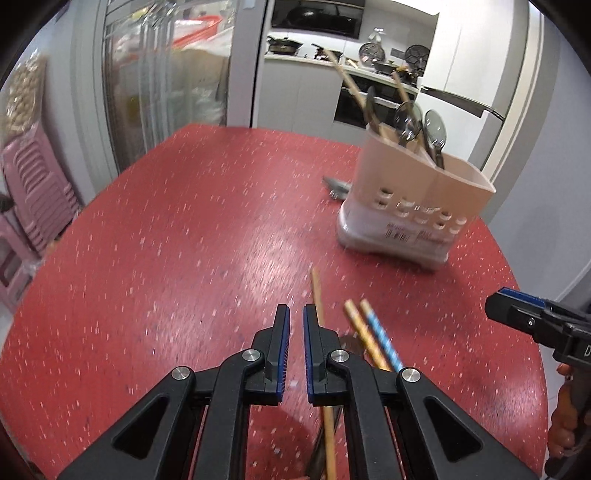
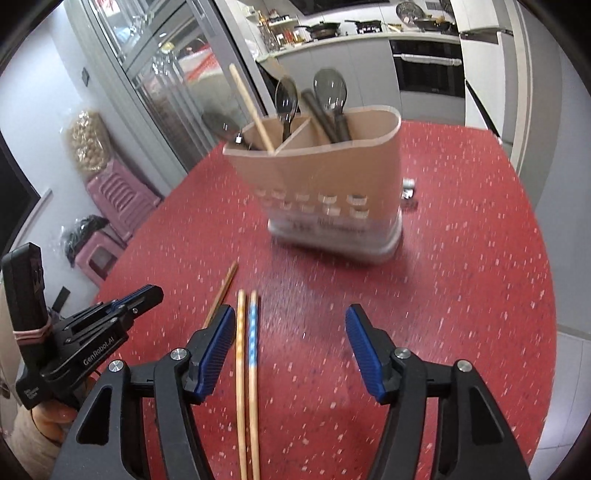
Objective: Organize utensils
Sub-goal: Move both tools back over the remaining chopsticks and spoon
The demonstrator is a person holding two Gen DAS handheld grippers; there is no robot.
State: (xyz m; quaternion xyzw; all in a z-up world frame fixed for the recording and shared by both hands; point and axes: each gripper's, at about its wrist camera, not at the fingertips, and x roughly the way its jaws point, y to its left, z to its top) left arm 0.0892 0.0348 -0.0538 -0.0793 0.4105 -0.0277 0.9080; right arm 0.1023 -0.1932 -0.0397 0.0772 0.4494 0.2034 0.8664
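A beige utensil holder (image 1: 413,206) (image 2: 325,192) stands on the red table (image 1: 184,229) (image 2: 480,258), holding dark spoons (image 2: 328,88) and a wooden chopstick (image 2: 251,107). Three chopsticks lie on the table: an orange-tipped one (image 2: 241,354), a blue-tipped one (image 2: 252,354) and a plain wooden one (image 2: 221,295). In the left wrist view they show as the plain one (image 1: 317,291) and the patterned pair (image 1: 373,336). My left gripper (image 1: 296,314) (image 2: 147,293) is nearly closed and empty, above the plain chopstick. My right gripper (image 2: 290,314) is open and empty, over the patterned pair; it shows at the right edge of the left wrist view (image 1: 517,306).
A small grey metal item (image 1: 336,186) (image 2: 408,188) lies behind the holder. Pink stacked stools (image 1: 33,199) (image 2: 118,199) stand beside the table on the left. A kitchen counter with pans (image 2: 369,29) and glass doors (image 1: 159,74) lie beyond the far edge.
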